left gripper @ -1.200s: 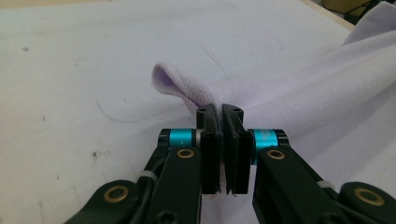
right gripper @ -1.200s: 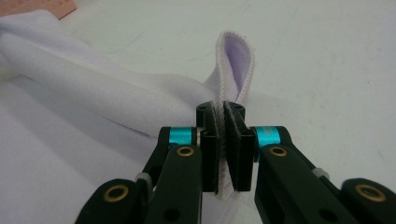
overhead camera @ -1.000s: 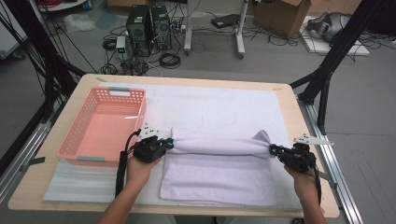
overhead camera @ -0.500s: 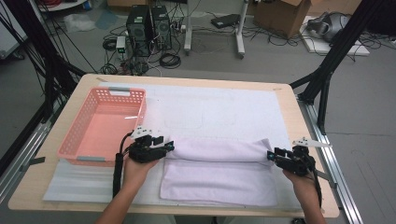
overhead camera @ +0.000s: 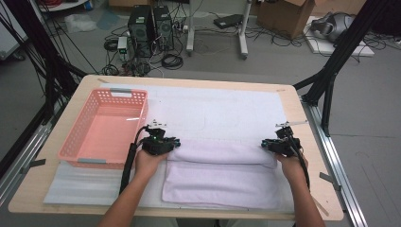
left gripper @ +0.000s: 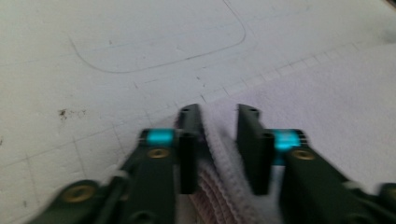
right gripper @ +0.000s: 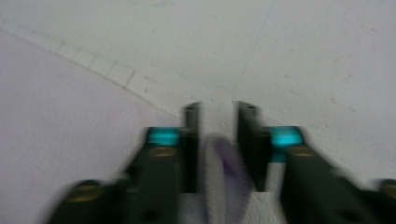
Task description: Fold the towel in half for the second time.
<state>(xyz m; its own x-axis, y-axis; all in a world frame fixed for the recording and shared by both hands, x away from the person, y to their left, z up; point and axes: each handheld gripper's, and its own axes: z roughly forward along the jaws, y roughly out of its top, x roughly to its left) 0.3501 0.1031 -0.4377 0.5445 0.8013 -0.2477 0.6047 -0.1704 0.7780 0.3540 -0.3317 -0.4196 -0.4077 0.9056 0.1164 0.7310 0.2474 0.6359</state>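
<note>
A pale lilac towel point(overhead camera: 222, 175) lies folded on the white mat point(overhead camera: 222, 111), its doubled far edge running between my two grippers. My left gripper point(overhead camera: 172, 143) is at the left end of that edge, and in the left gripper view its jaws point(left gripper: 219, 116) are shut on the thick towel layers point(left gripper: 336, 102). My right gripper point(overhead camera: 265, 145) is at the right end. In the blurred right gripper view its jaws point(right gripper: 217, 114) have a strip of towel between them, with more towel point(right gripper: 60, 107) spreading to the left. Both grippers sit low, at the mat.
A pink plastic basket point(overhead camera: 75, 142) stands on the left of the wooden table point(overhead camera: 293, 99), close beside my left gripper. Bare mat stretches beyond the towel. Computers, cables and black frame legs are on the floor behind the table.
Both grippers have drawn back toward the person with the towel's edge. The raised, bunched fold has come down flatter and nearer over the towel's front half.
</note>
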